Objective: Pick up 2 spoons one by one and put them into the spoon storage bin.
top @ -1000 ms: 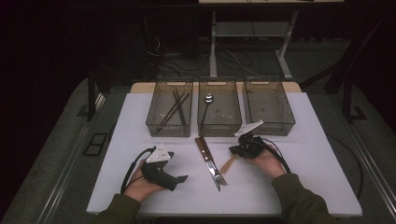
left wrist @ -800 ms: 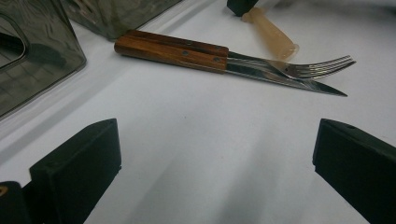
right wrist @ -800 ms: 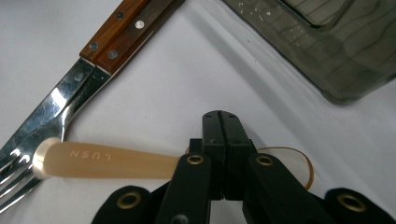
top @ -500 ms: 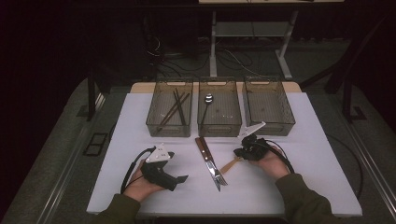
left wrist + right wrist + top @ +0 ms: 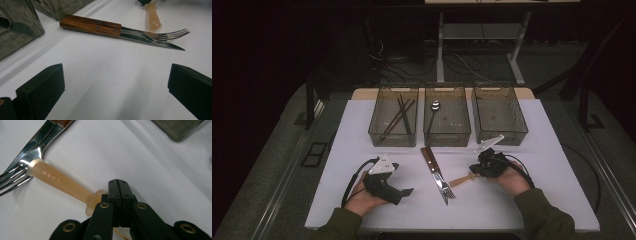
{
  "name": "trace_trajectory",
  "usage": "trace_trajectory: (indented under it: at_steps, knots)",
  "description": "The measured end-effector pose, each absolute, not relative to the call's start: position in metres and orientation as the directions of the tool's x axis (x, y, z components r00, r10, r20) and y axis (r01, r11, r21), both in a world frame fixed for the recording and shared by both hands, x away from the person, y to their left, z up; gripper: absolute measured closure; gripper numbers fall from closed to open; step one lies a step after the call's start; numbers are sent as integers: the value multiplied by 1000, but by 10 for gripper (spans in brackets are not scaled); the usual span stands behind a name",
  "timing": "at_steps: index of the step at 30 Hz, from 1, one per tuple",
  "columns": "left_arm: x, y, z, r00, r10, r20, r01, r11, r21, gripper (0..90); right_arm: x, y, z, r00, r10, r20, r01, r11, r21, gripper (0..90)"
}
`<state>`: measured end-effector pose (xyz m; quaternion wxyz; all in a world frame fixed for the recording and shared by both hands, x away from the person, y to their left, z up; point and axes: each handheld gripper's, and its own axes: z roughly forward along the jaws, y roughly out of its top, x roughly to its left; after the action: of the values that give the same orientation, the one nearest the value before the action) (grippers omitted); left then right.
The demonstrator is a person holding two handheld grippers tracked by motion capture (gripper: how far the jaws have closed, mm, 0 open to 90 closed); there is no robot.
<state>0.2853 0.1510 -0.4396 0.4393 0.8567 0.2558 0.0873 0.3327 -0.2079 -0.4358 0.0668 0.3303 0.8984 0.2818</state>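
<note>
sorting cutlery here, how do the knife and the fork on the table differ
The knife has a dark wooden riveted handle; the fork has a pale translucent handle. The knife lies free and points toward the bins; the fork lies slanted, its handle end at the shut right claw. Both have shiny steel ends that overlap on the white table.

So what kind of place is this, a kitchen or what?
Probably a lab or studio bench set up for cutlery sorting, not a kitchen: a white table, three bins in a row, and cables on a dark floor behind.
</note>
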Motion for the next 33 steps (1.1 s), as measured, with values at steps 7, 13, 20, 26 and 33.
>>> trace_trajectory:
  at_steps: [7, 13, 20, 26, 33]
  knots:
    - [285, 151, -440, 856, 512, -76, 361, -484, 797, 0, 326, -212, -436, -781, 621, 65, 552, 638, 536, 900]
    - [285, 150, -440, 856, 510, -80, 362, -483, 797, 0, 320, -217, -435, -783, 619, 63, 552, 643, 531, 900]
    - [285, 150, -440, 856, 510, -84, 364, -481, 798, 0, 312, -224, -434, -778, 623, 77, 566, 643, 516, 900]
    - [285, 150, -440, 857, 509, -85, 363, -479, 799, 0, 304, -233, -433, -777, 624, 81, 572, 647, 503, 900]
    - [285, 150, -440, 860, 504, -86, 361, -479, 800, 0, 302, -240, -434, -780, 620, 88, 569, 644, 511, 900]
